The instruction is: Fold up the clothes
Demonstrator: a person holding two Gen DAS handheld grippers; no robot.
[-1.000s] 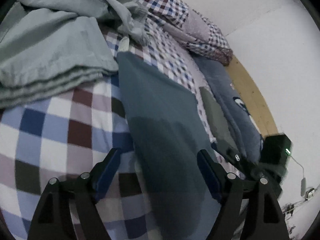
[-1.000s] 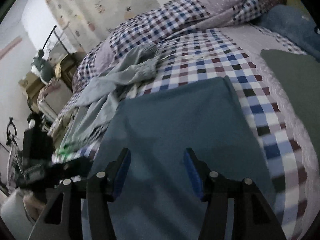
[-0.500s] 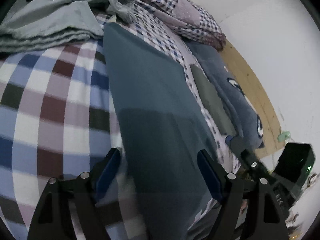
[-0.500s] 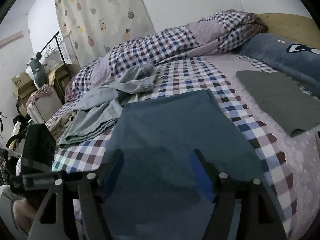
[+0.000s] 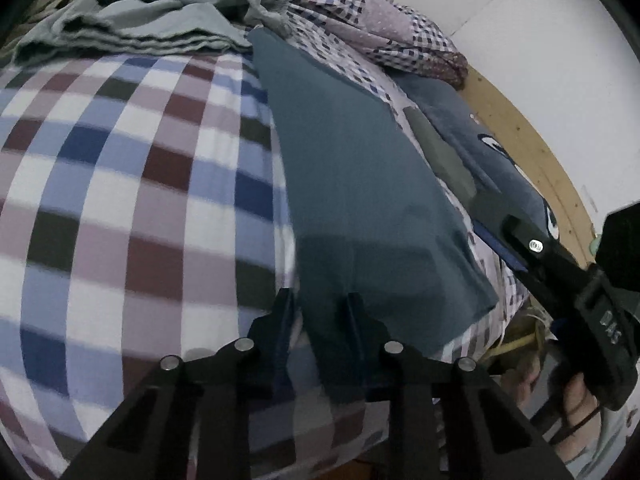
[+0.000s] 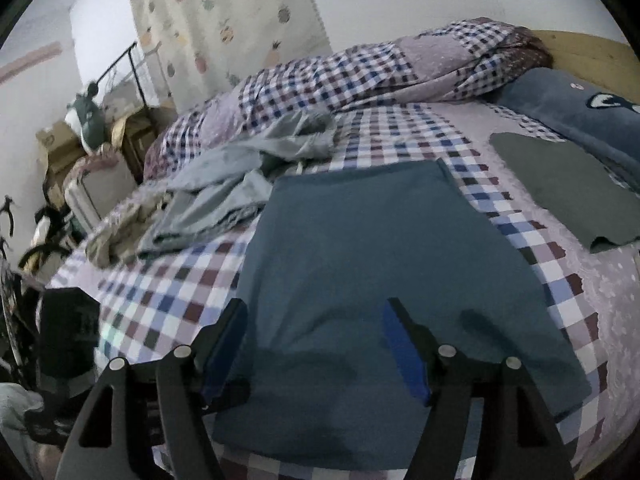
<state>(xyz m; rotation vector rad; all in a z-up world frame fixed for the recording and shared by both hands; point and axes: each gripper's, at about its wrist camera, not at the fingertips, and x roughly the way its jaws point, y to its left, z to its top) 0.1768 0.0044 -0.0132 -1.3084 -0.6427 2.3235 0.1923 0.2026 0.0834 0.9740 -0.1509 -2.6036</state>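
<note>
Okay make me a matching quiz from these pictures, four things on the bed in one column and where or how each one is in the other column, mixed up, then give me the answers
Things
1. teal cloth
2. olive cloth
3. pale green clothes
4. left claw

Place or state
A. crumpled in a heap beside the rolled checked quilt
B. lying flat next to the dark blue pillow
C. closed on the near edge of a cloth
D. spread flat in the middle of the checked sheet, under the open right claw

Pairs: 1-D, 2-B, 3-A, 4-C

Open checked sheet [image 5: 132,208] left of teal cloth [image 6: 372,264]
</note>
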